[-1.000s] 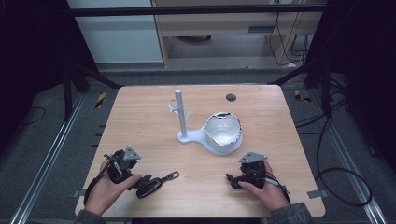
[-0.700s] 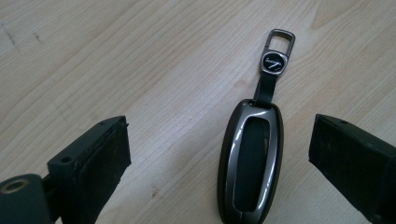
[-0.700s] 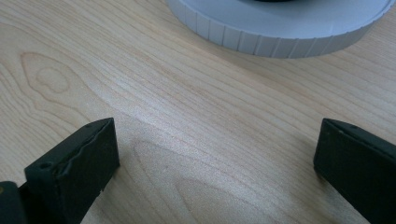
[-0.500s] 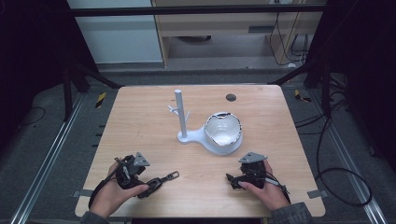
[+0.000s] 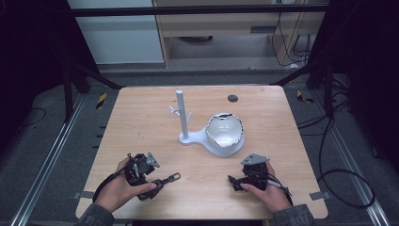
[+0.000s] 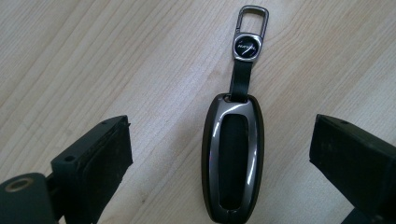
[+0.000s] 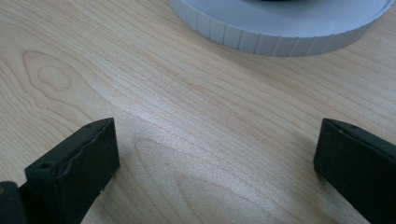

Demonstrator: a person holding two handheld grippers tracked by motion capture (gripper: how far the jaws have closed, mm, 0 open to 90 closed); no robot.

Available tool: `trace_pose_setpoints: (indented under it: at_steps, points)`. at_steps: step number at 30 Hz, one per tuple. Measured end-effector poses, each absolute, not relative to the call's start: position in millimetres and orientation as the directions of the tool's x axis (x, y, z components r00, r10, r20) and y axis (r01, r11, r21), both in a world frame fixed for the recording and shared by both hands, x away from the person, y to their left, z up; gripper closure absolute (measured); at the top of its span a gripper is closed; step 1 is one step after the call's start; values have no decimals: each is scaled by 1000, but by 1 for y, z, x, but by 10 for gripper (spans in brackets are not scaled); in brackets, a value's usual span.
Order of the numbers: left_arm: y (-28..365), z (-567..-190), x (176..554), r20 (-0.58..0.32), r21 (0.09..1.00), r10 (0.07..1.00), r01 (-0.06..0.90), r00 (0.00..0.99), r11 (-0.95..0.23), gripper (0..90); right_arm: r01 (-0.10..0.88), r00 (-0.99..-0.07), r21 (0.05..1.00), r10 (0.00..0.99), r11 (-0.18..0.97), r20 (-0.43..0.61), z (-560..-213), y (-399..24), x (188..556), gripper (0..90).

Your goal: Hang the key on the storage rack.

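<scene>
Two grippers rest low at the near edge of the table. Left gripper has its jaws wide apart, one on each side of the key fob, not touching it yet. The fob lies flat on the wood at near left, its strap and metal clip pointing away from the gripper, approx. toward the white stand in the table middle. Right gripper is also apart, nothing between the jaws, bare wood under it and the round base of the stand just beyond.

Step in hand, I think: grasp the fob w/ the left gripper. To do it well, keep the jaws centred on the body, not on the strap, and lower until the pads meet the sides near the wood. The shell looks glossy and rounded, so it may slip; close slowly and squarely. Leave the clip free, prob. it goes on a peg of the stand. Right gripper can wait.
</scene>
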State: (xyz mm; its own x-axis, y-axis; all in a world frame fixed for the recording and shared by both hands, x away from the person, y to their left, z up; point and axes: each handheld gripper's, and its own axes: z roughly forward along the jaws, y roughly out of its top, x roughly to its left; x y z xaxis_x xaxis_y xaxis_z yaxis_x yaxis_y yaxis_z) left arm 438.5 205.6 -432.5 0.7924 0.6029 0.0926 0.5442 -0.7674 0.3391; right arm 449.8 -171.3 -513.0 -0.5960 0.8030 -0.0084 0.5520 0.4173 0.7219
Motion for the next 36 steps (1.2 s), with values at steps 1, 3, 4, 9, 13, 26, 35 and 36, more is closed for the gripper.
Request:
trace_pose_setpoints:
  at_steps: [1,3,4,9,13,26,35,36]
  points:
    - [205,-434,438,94,330,605,549,790,-768,53,552,-596,722,803,417,-8,-513,-171,450,5]
    - [204,-438,437,102,311,607,554,788,-772,54,552,-596,722,803,417,-8,-513,-171,450,5]
    - [203,-438,437,110,297,602,552,791,-779,54,553,-596,722,803,416,-7,-513,-171,450,5]
    - [202,-443,433,102,266,589,548,802,-793,77,554,-595,722,804,415,-5,-513,-171,449,5]
    - [202,-451,436,90,246,589,555,803,-795,79,554,-595,722,804,415,-5,-513,-171,449,5]
    - [194,-461,440,87,192,575,552,814,-811,162,554,-595,722,804,415,-6,-513,-171,449,5]
    - [191,-459,446,80,171,595,577,800,-799,254,555,-594,722,804,414,-5,-513,-171,449,5]
    - [191,-459,446,76,174,601,583,796,-794,262,554,-595,722,804,415,-5,-513,-171,449,5]
